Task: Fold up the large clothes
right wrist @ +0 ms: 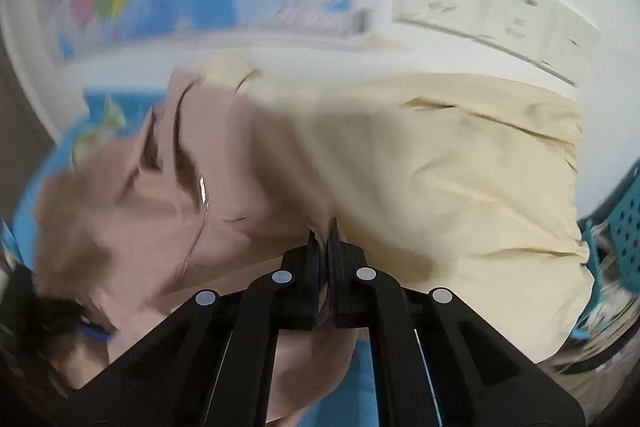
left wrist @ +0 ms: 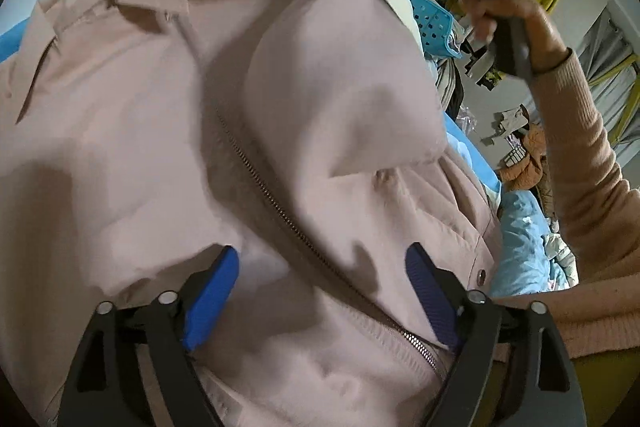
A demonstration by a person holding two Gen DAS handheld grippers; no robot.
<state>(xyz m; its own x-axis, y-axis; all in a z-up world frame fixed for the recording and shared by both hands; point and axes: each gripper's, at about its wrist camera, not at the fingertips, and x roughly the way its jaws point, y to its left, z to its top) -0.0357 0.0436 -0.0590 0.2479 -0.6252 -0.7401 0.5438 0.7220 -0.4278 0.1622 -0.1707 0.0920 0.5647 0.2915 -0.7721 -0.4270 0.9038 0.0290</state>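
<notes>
Item: dusty-pink zip-front jacket, zip running away from my left gripper, poised wide and empty over it; right gripper beyond, pinching its fabric.

Black hand-held gripper frames with blue ribbed pads; peach knit sleeve.

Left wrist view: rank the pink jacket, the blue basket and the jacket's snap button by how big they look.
1. Pink jacket, fills most of the view.
2. Blue basket, only partly visible behind the jacket, and farther away, so its true size is unsure.
3. Snap button, tiny.
</notes>
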